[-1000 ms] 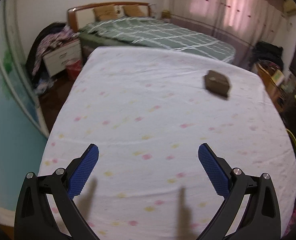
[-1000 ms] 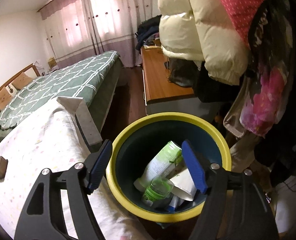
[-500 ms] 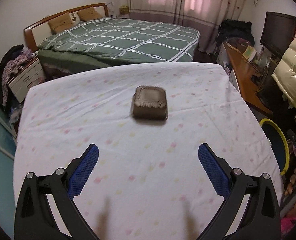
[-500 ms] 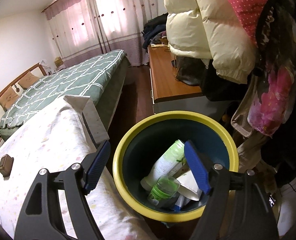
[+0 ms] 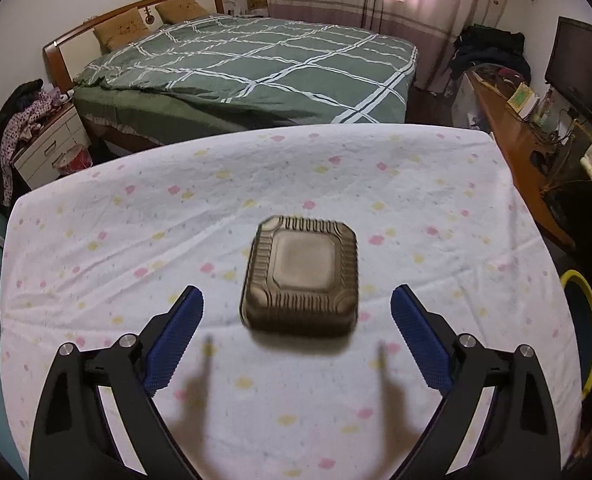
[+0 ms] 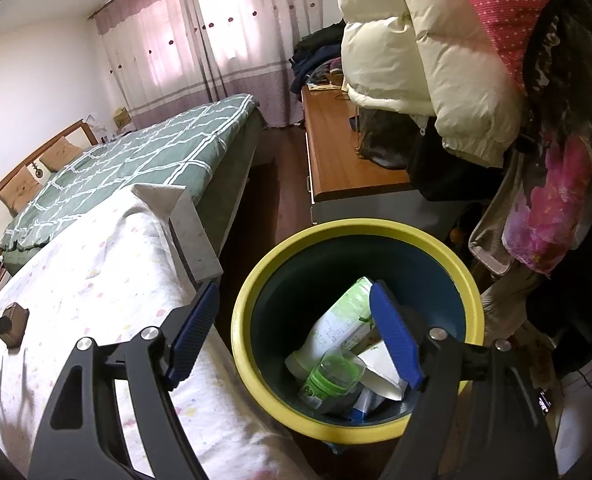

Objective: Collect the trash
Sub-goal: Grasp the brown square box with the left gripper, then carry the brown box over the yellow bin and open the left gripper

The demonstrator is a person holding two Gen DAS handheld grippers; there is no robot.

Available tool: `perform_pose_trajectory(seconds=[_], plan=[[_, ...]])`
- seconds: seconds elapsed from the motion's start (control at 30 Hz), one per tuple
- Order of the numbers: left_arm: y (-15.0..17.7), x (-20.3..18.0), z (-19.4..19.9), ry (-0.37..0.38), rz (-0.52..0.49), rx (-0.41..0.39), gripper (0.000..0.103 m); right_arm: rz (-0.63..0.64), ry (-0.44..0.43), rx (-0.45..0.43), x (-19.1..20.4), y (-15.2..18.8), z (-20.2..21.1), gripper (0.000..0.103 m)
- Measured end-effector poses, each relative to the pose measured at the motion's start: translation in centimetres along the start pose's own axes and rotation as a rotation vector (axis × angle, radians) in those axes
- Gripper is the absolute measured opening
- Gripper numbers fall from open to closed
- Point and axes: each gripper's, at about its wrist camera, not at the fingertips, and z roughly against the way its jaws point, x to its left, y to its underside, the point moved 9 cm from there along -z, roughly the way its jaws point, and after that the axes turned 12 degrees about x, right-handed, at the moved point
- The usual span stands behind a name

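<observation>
**Brown box on the table, bin at its edge**

The left gripper hangs over the table, its blue fingers spread wide and released — nothing is between them. Just ahead of the tips lies a brown ribbed takeaway box, lid shut, flat on the white cloth with its pink and yellow spots. The box sits between the lines of the two fingers, but they do not touch it.

The right gripper is also spread apart and empty, held above the yellow-rimmed bin that stands on the floor just beside the table's edge. Inside the bin lie a white-and-green bottle, a clear green cup and some white packets. From this side the brown box shows small at the far left of the table — well apart from the bin.

Beyond the table stands a bed with a green checked cover.
</observation>
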Motion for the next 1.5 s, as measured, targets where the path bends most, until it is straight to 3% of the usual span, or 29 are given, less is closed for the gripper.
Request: perform_pose_trajectory(seconds=[0.4, 0.7, 0.83, 1.1, 1.5], plan=[[-1.4, 0.2, -2.6, 0.033, -0.008, 0.037, 0.065, 0.012, -0.004, 0.009, 0.4, 0.0, -0.3, 0.073], [-1.3, -0.3, -1.8, 0.038, -0.021, 0.015, 0.062, 0.005, -0.012, -0.005, 0.4, 0.0, -0.1, 0.073], [-0.7, -1.7, -0.2, 0.051, -0.057, 0.000, 0.062, -0.001, -0.070, 0.010, 0.4, 0.3, 0.0, 0.073], [0.7, -7.6, 3.6, 0.125, -0.146, -0.032, 0.062, 0.063, -0.105, 0.033, -0.7, 1.2, 1.7, 0.073], [6.0, -23.9, 7.7, 0.276, -0.371, -0.027, 0.062, 0.057, -0.098, -0.009, -7.0, 1.6, 5.8, 0.073]])
